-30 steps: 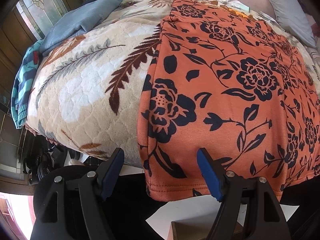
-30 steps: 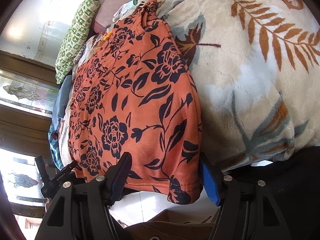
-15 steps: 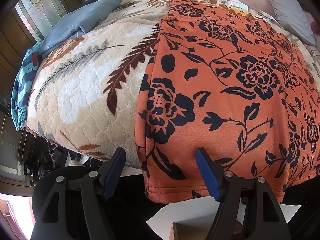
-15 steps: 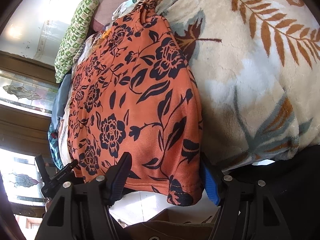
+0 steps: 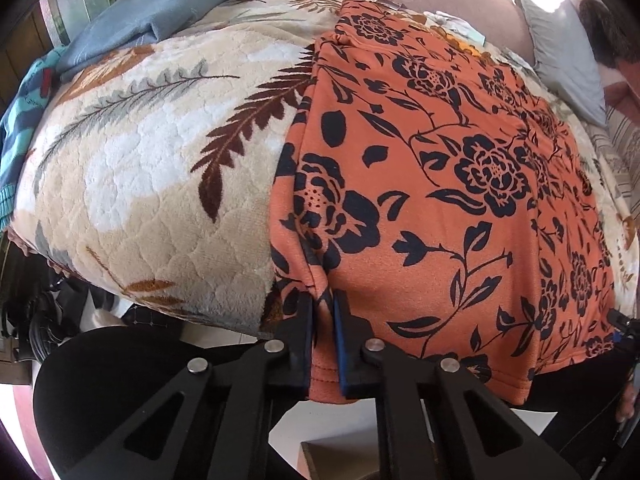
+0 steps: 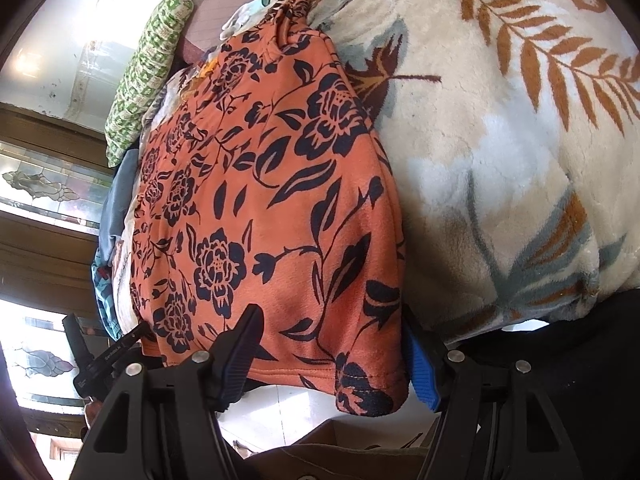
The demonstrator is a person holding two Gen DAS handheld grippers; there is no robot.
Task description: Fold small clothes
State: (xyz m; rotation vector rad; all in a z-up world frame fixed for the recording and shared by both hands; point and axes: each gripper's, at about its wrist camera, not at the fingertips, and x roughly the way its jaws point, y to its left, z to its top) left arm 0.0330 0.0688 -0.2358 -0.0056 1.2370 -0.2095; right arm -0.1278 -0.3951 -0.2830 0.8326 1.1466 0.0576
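While a blue garment [image 5: 152, 20] lies at the upper left of the left wrist frame, the left gripper [image 5: 323, 320] at lower centre pinches the hem of the orange floral garment [image 5: 440, 184], spread right of centre over the leaf-patterned blanket [image 5: 140, 168]. Its other hem corner hangs between the right gripper's [image 6: 332, 356] wide-spread fingers.

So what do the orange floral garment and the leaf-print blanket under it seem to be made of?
Orange floral garment: looks like a soft knit with a matte, faintly brushed face, possibly fleece or velour; the stitched hem bunches between the left gripper's shut fingers.
Leaf-print blanket: looks like thick plush fleece, going by its fuzzy pile and embossed quilt-like lines.
Exact fibres cannot be told.
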